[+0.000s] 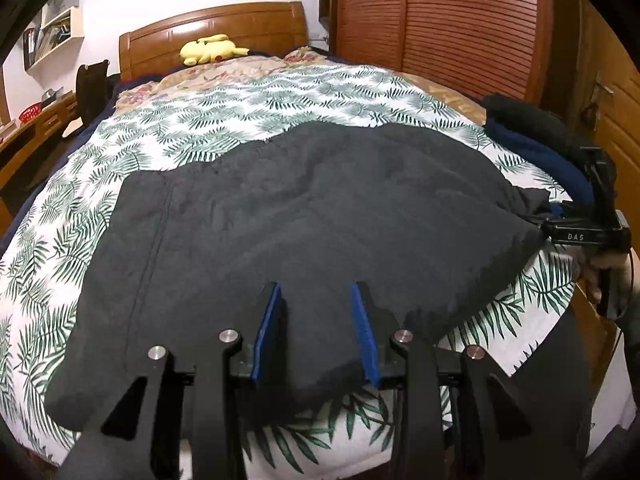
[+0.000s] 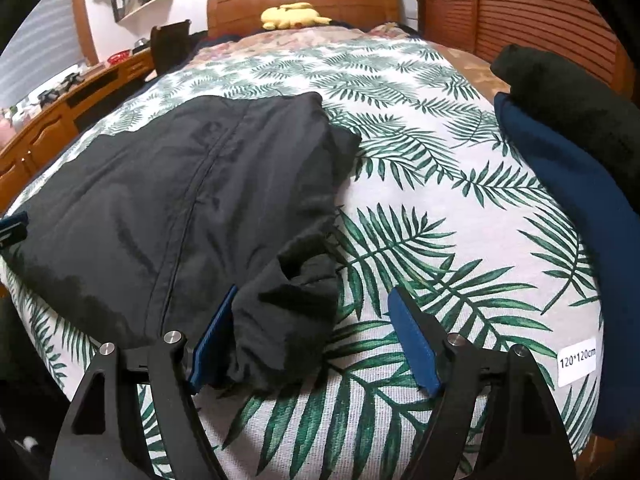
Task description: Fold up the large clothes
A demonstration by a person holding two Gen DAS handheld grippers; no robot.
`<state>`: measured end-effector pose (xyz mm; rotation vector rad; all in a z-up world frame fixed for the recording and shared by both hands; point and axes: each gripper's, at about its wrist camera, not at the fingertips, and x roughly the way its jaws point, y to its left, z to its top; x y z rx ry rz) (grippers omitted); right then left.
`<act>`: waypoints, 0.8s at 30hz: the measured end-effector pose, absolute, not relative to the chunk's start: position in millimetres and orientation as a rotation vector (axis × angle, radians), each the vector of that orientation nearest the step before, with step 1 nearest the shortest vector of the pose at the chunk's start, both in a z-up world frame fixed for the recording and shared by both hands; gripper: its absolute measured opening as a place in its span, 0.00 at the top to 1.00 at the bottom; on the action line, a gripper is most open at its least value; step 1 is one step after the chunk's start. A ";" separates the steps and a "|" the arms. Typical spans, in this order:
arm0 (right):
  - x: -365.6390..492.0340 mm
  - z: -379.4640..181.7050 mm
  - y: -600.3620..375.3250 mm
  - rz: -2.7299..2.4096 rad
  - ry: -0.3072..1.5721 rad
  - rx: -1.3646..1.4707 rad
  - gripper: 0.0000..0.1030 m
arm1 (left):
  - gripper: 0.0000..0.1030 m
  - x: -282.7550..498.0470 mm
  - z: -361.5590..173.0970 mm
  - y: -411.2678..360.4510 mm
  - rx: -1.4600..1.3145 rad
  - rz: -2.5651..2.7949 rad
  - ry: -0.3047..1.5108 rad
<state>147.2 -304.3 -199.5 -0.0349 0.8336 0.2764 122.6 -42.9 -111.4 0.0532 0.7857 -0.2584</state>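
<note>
- Left gripper [image 1: 316, 292] – tilted downward, jaws partly apart, blue pads [image 1: 269, 332] facing each other with a clear gap.
- Right gripper [image 2: 314, 296] – also tilted downward, jaws spread wide, pads not pressing together.
- In the left wrist view the right gripper shows at the right edge, a hand [image 1: 600, 276] wrapped round its handle.
</note>
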 end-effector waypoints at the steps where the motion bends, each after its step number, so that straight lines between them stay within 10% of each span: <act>1: 147.6 -200.0 -305.0 0.283 0.832 -0.032 0.24 | 0.66 121.9 -111.4 -43.8 0.058 -0.245 0.795; 14: 134.2 -195.3 -312.2 0.351 0.826 0.044 0.27 | 0.66 118.0 -120.5 -49.2 0.063 -0.215 0.827; 24: 139.2 -191.6 -299.5 0.321 0.845 0.125 0.57 | 0.66 115.1 -120.9 -29.0 -0.002 -0.304 0.798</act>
